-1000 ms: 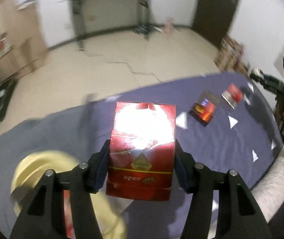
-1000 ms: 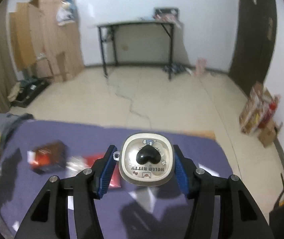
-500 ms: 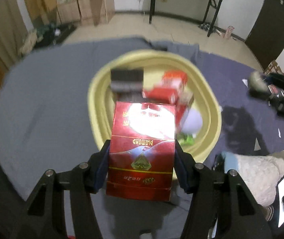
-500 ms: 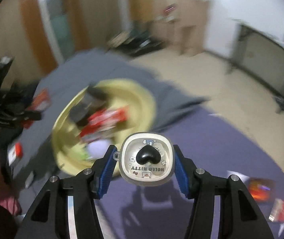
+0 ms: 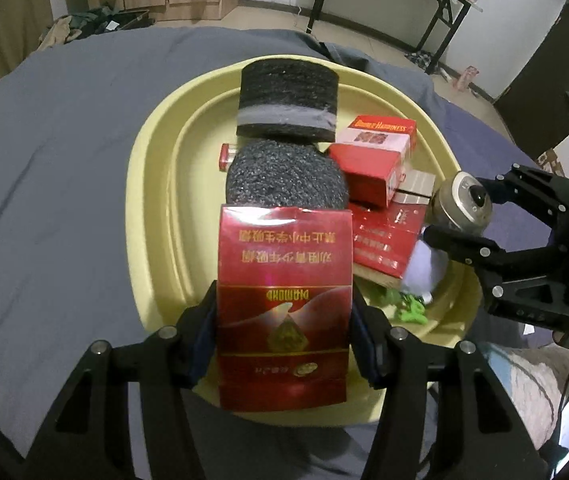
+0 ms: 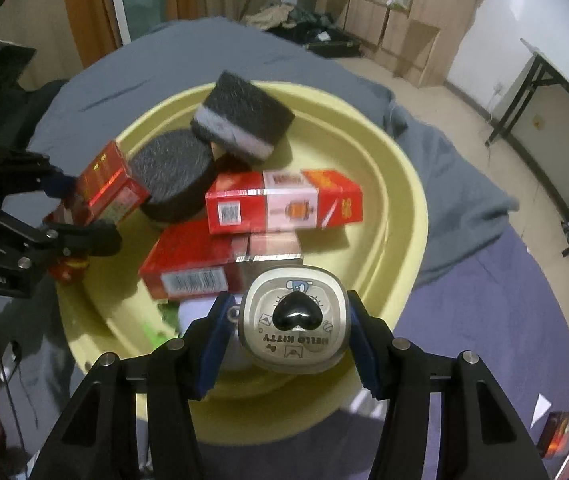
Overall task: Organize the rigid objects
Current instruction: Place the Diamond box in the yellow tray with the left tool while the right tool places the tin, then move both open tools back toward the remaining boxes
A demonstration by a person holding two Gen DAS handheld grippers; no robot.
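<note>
A second ago both grippers were out over the purple cloth, well away from the yellow basin [image 5: 152,184]; now both hang over it — so the carry is done and, as I judge it, only the release remains.

The left gripper [image 5: 284,336] is clamped on a red Diamond cigarette pack [image 5: 284,304], pads on its two narrow sides, over the basin's near rim. The pack's long axis runs straight along the fingers, pointing away from the camera toward the round black sponge [image 5: 286,172] just beyond it; its print reads upside down.

The right gripper [image 6: 292,328] is closed on a small Hello Kitty tin [image 6: 294,326], heart knob facing the camera, above the basin's rim [image 6: 404,184] on its own side. Squarish, it has no clear long axis.

Already in the basin: the round sponge, a black-and-grey block sponge [image 6: 240,120] leaning on it, a Double Happiness pack [image 6: 284,202] across another red carton [image 6: 192,264]. Little flat floor is left, so the pack would likely land tilted.
</note>
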